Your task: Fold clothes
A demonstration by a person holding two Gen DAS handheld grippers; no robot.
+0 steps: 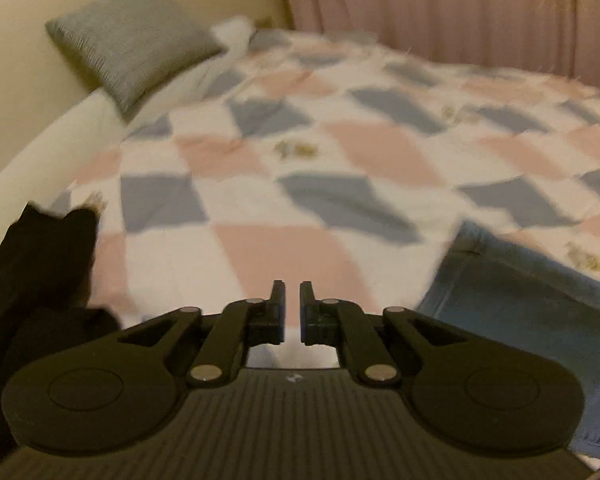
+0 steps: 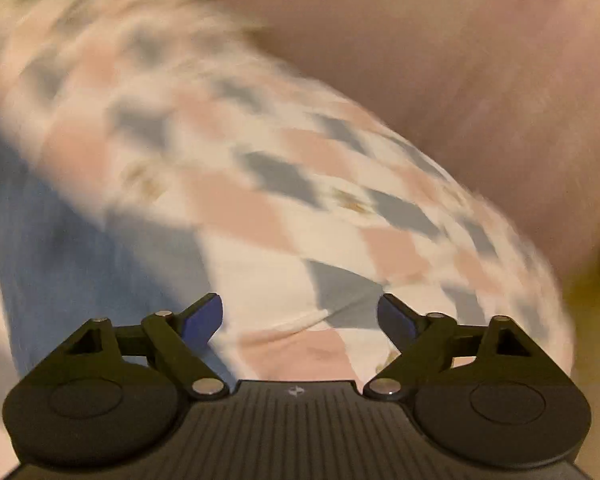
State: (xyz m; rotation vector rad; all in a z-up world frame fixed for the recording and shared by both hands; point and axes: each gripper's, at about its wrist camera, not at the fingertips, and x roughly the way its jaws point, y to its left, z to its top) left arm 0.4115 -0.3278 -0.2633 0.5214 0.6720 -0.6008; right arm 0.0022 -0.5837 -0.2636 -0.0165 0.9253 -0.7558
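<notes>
Jeans (image 1: 512, 312) flat on bed (image 1: 300, 208), dark clothes (image 1: 32, 280) at its left edge, left gripper (image 1: 293, 308) nearly closed on nothing, right gripper (image 2: 300, 316) spread wide and empty over quilt; risk: blurred fast swing could snag quilt instead of denim.

Plenty of open quilt (image 1: 300, 152) is sitting ahead of the left gripper (image 1: 293, 308), nothing lying on it through the middle. Stuff is crowding the edges though: dark clothes (image 1: 40, 280) are piling up low on its left, jeans (image 1: 520, 312) are spreading out on its right, a pillow (image 1: 128, 40) is leaning on the wall (image 1: 20, 72) at the far left corner, and a curtain (image 1: 480, 12) is closing off the far side. The right gripper (image 2: 300, 316) is hanging over bare quilt too, jeans (image 2: 68, 248) lying off to its left, view's blurry.
</notes>
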